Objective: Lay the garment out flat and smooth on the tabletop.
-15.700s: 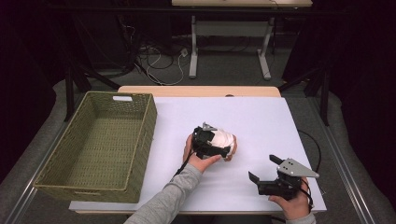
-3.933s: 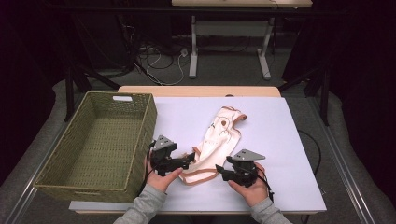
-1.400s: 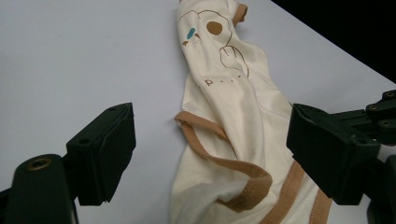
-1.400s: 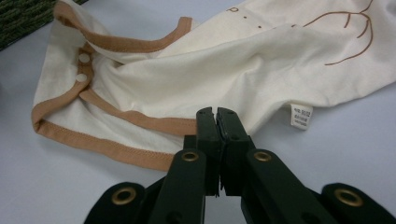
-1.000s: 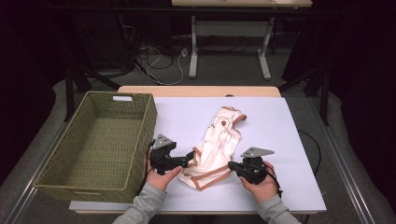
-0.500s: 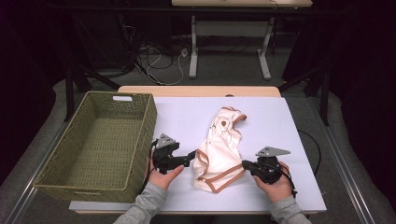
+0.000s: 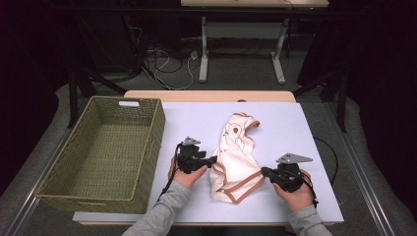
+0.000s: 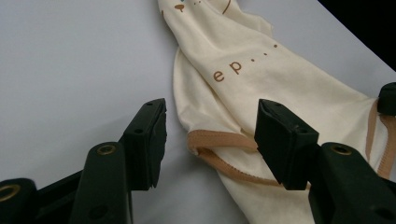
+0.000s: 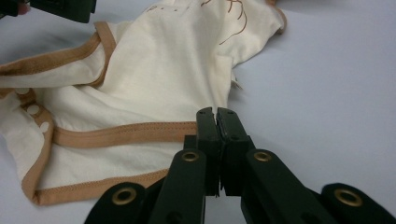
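High view: we see the cream brown-trimmed cotton bodysuit (image 7: pixel 236 157) between grippers; left gripper (image 7: pixel 212 160), at 9 o'clock, has just been closing and grips nothing yet; right gripper (image 7: pixel 265 172), at 4 o'clock, is clenched on its hem.

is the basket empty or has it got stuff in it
Empty: the high view shows only bare woven floor inside the basket; the garment lies on the table.

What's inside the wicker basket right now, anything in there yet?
The wicker basket shows only its bare woven floor, with a white label at its far rim. The near wall hides a strip of floor just behind it. The cream garment lies on the white table, outside the basket.
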Demonstrator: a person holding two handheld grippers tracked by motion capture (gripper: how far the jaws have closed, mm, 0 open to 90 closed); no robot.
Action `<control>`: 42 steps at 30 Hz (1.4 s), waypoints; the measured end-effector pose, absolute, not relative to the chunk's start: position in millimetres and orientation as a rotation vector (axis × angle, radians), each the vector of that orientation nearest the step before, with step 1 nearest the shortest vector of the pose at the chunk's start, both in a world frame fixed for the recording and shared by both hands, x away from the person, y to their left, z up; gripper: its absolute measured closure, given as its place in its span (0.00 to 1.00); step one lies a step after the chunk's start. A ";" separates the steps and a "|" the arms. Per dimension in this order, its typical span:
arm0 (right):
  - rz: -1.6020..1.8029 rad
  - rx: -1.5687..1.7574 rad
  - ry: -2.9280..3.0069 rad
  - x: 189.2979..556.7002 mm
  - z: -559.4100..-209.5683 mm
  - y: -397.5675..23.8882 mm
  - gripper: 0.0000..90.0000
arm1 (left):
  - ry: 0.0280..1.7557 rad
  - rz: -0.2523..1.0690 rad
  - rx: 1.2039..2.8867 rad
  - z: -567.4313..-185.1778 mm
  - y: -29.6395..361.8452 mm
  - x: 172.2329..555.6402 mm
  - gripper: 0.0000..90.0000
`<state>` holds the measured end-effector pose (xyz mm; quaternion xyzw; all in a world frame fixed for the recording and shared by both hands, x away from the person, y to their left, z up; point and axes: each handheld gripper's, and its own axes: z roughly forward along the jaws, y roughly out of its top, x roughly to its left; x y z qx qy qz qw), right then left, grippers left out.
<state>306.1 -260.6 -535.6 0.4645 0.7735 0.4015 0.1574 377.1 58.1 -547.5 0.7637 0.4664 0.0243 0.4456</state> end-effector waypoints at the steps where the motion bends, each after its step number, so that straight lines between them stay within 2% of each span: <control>1: 1.151 1.337 2.210 305.7 -535.2 -260.7 0.99 | 1.167 0.044 1.890 -548.9 57.3 378.0 0.52; 11: 1.142 1.333 2.209 307.7 -538.3 -262.3 0.99 | 1.253 -0.091 1.835 -557.9 56.4 385.3 0.62; 15: 1.136 1.334 2.211 307.6 -539.0 -261.8 0.99 | 1.260 -0.109 1.835 -559.6 55.4 386.3 0.73; 23: 1.142 1.332 2.211 307.6 -538.6 -262.5 0.99 | 1.247 -0.063 1.872 -556.6 54.9 383.9 0.96; 42: 1.168 1.362 2.117 308.7 -524.8 -283.3 0.99 | 1.189 0.044 1.894 -532.4 72.1 372.0 0.98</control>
